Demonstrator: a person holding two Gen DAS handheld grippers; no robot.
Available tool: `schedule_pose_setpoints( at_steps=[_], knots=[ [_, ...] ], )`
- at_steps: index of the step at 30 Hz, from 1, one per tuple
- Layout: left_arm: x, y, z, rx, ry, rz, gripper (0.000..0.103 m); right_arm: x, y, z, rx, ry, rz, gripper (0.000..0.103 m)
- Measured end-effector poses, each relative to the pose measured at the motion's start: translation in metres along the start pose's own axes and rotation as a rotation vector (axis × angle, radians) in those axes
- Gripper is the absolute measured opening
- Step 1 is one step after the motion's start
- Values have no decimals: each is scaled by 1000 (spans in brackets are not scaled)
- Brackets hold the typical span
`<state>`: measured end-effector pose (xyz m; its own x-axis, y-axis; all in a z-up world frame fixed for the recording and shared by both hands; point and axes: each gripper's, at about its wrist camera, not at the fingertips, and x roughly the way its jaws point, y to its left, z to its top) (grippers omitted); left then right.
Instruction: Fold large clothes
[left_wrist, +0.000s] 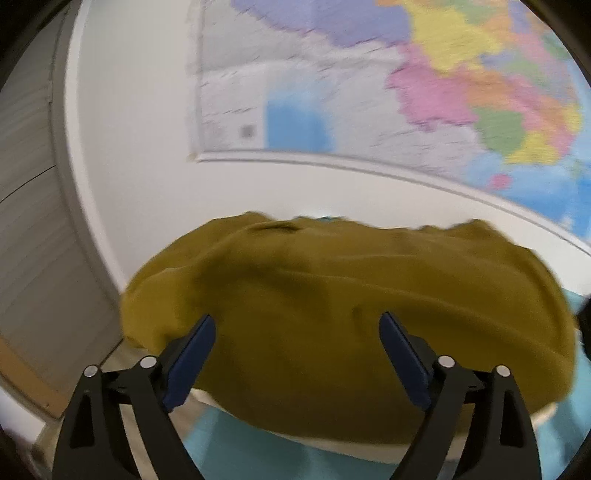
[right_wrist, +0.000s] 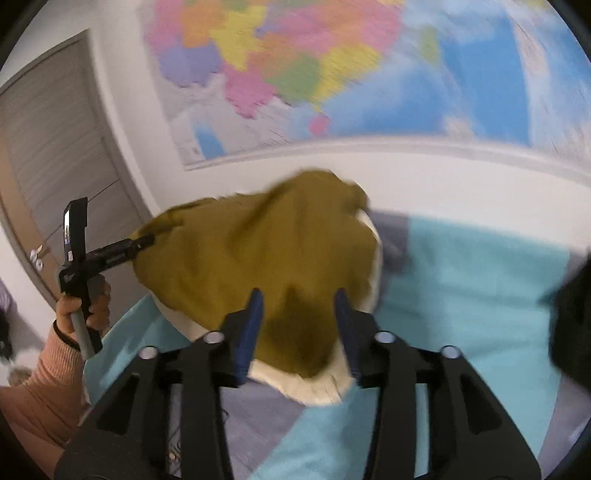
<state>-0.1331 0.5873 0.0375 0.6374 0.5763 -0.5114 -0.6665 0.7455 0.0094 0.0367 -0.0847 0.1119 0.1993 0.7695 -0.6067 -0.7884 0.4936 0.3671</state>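
Note:
A mustard-yellow garment (left_wrist: 332, 306) with a cream underside lies in a rumpled heap on a light blue sheet (right_wrist: 461, 295). My left gripper (left_wrist: 297, 325) is open, its blue pads spread wide just in front of the heap's near edge, holding nothing. In the right wrist view the garment (right_wrist: 258, 251) bulges up; my right gripper (right_wrist: 299, 301) is open with its fingers on either side of a fold at the near edge, not clamped. The left gripper's body (right_wrist: 107, 254) shows at the garment's far left side, held by a hand in a pink sleeve.
A white wall with a large coloured map (left_wrist: 406, 81) rises right behind the surface. A grey door (right_wrist: 55, 155) stands at the left. A dark object (right_wrist: 572, 317) sits at the right edge. Both views are motion-blurred.

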Motion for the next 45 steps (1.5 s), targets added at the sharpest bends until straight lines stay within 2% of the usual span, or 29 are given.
schedule_pose_setpoints(
  at_steps=[2, 5, 8, 10, 12, 16, 21, 23, 27, 28, 31, 33, 42, 45],
  knots=[
    [-4, -14, -4, 13, -4, -71, 91, 12, 11, 3, -37, 7, 23, 43],
    [0, -38, -13, 54, 18, -116, 91, 46, 18, 7, -40, 72, 38, 43],
    [6, -53, -19, 61, 29, -76, 92, 76, 12, -3, -8, 150, 31, 44],
    [9, -58, -20, 55, 32, -44, 94, 78, 8, -4, 21, 137, 38, 43],
    [2, -61, -21, 39, 34, 6, 95, 71, 9, -4, 24, 124, 35, 44],
    [-20, -70, -24, 25, 1, 11, 96, 59, 20, -6, -9, 88, 29, 57],
    [-42, -92, -34, 35, 13, 52, 96, 44, 39, -14, -46, 47, 21, 63],
    [-52, -98, -38, 36, -2, 57, 96, 35, 48, -19, -60, 31, 18, 73],
    [-70, -108, -51, 35, -39, 87, 96, 20, 61, -25, -100, -2, -3, 82],
    [-72, -111, -55, 40, -30, 95, 96, 16, 62, -27, -103, -8, 0, 87],
    [-80, -110, -67, 3, 1, 48, 96, 8, 70, -33, -120, -27, -14, 96],
    [-85, -110, -72, -15, 2, 30, 96, 4, 75, -39, -136, -24, -17, 97],
    [-109, -109, -88, -36, -9, 63, 96, -5, 89, -61, -140, 2, 4, 97],
    [-114, -109, -94, -43, 1, 50, 96, -9, 94, -66, -141, 0, 5, 97]
  ],
)
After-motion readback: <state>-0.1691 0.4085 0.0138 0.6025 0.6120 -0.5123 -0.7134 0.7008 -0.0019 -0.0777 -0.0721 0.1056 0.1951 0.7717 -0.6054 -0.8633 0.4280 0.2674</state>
